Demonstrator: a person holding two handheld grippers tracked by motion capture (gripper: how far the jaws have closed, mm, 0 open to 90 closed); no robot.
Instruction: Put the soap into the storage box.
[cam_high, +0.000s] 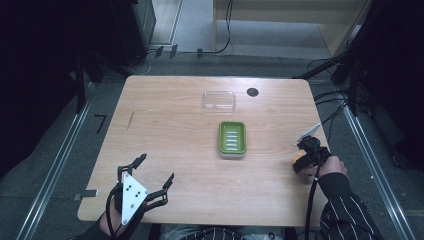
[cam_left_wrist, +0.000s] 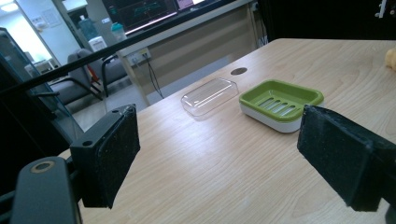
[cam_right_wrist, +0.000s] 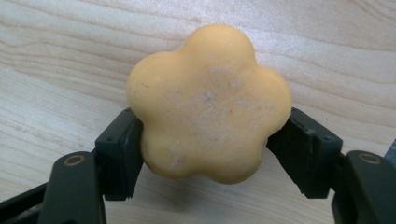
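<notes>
A lab: monitors (cam_left_wrist: 154, 11), loose cables (cam_high: 227, 30), bare wooden table (cam_high: 165, 130).

Left gripper (cam_high: 153, 173) at near left, jaws wide apart; right gripper (cam_high: 302, 162) at right edge, jaws clamped.

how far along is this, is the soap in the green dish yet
Done: the clear lid lies off, beside the green soap dish, which sits empty. In hand: the right gripper is closed on the orange flower-shaped soap at the table's right edge. Left: likely carrying it to the dish. The left gripper waits open.
</notes>
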